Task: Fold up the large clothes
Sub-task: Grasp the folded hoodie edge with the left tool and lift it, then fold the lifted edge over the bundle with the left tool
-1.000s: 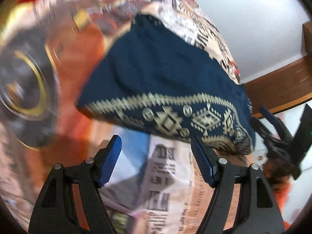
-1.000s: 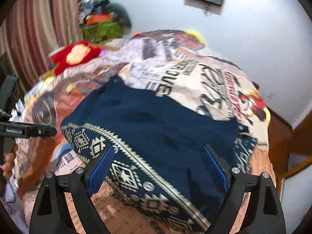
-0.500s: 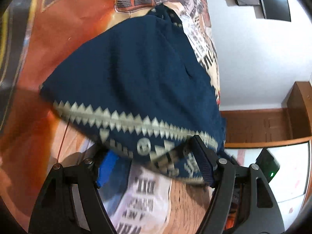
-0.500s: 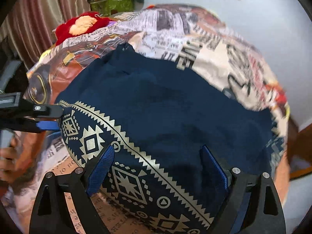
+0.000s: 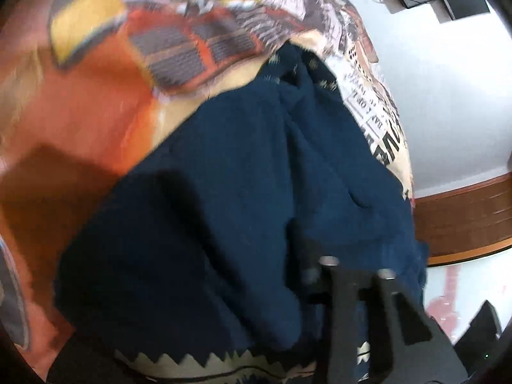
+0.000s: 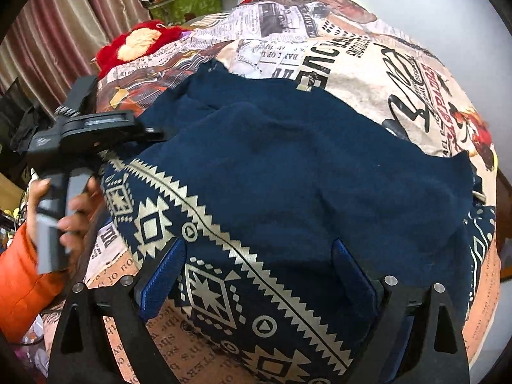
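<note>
A large navy garment (image 6: 288, 160) with a cream geometric hem band (image 6: 204, 217) lies spread on a printed bedspread (image 6: 352, 64). My right gripper (image 6: 259, 249) stands open low over the hem, one blue finger on each side of the band. At the garment's left corner sits my left gripper (image 6: 156, 136), held by a person's hand (image 6: 76, 211). In the left wrist view the navy cloth (image 5: 240, 176) bunches over my left gripper (image 5: 249, 262). Its jaws are closing with cloth between them; only one black finger (image 5: 339, 288) shows and the pads are hidden.
A red plush toy (image 6: 137, 41) lies at the bed's far left, with curtains (image 6: 64, 32) and a green box (image 6: 188, 3) behind. An orange sleeve (image 6: 19, 281) is at the left edge. White wall and wooden skirting (image 5: 464, 217) border the right.
My left gripper has pushed forward and down into the hem; cloth now covers its fingers, which stand closer together. My right gripper sank toward the hem band in the first half second.
</note>
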### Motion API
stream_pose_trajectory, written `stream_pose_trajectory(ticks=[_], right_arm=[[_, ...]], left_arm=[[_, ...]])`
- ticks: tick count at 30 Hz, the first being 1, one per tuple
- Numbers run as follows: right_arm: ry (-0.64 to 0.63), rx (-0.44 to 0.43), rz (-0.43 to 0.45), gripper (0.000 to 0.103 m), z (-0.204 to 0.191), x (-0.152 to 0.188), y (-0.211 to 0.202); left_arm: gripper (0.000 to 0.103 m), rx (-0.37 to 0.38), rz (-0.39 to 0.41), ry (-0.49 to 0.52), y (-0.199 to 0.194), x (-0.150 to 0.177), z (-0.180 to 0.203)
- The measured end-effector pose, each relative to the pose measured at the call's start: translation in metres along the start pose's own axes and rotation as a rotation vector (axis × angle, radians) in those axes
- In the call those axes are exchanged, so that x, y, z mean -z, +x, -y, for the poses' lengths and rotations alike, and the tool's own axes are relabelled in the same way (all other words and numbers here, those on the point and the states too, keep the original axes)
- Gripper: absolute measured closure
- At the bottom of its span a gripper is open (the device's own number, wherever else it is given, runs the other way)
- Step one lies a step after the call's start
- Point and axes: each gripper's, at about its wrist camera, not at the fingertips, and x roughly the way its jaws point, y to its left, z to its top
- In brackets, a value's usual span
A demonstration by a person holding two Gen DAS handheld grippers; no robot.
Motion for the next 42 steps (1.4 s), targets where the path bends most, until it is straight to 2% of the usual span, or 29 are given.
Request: stream_pose_trajectory(ticks=[1, 4, 9, 13, 16, 19, 22, 26, 31, 35, 38, 42], right_arm=[[-0.004, 0.001, 0.0, 0.01, -0.001, 0.0, 0.0], [-0.008, 0.0, 0.001, 0.01, -0.003, 0.001, -0.004], [0.013, -0.031, 0.036, 0.01, -0.001, 0.003, -0.022], [0.02, -0.044, 0.07, 0.01, -0.002, -0.001, -0.032], [0.029, -0.047, 0.049, 0.01, -0.002, -0.003, -0.021], [0.047, -0.061, -0.009, 0.01, 0.0, -0.003, -0.001], [0.031, -0.058, -0.03, 0.01, -0.002, -0.001, 0.006], [0.027, -0.071, -0.015, 0.01, 0.004, 0.003, -0.008], [0.113, -0.101, 0.047, 0.01, 0.034, 0.021, -0.045], [0.176, -0.086, 0.089, 0.01, 0.061, 0.044, -0.077], [0.23, -0.063, 0.109, 0.01, 0.081, 0.066, -0.098], [0.313, -0.025, 0.14, 0.01, 0.108, 0.098, -0.127]], left_arm=[[0.083, -0.021, 0.029, 0.033, -0.007, 0.0, 0.008], [0.09, -0.08, 0.112, 0.153, -0.031, 0.003, 0.033], [0.093, -0.143, 0.229, 0.306, -0.079, 0.007, 0.079], [0.094, -0.239, 0.341, 0.514, -0.103, 0.02, 0.126], [0.094, -0.28, 0.384, 0.644, -0.112, 0.041, 0.148], [0.094, -0.289, 0.378, 0.704, -0.107, 0.051, 0.16], [0.094, -0.313, 0.376, 0.764, -0.094, 0.056, 0.177], [0.094, -0.307, 0.375, 0.816, -0.096, 0.068, 0.197], [0.094, -0.288, 0.377, 0.901, -0.092, 0.085, 0.234], [0.094, -0.237, 0.372, 0.97, -0.088, 0.108, 0.266], [0.094, -0.183, 0.337, 1.027, -0.077, 0.131, 0.29], [0.094, -0.098, 0.207, 1.067, -0.053, 0.161, 0.306]])
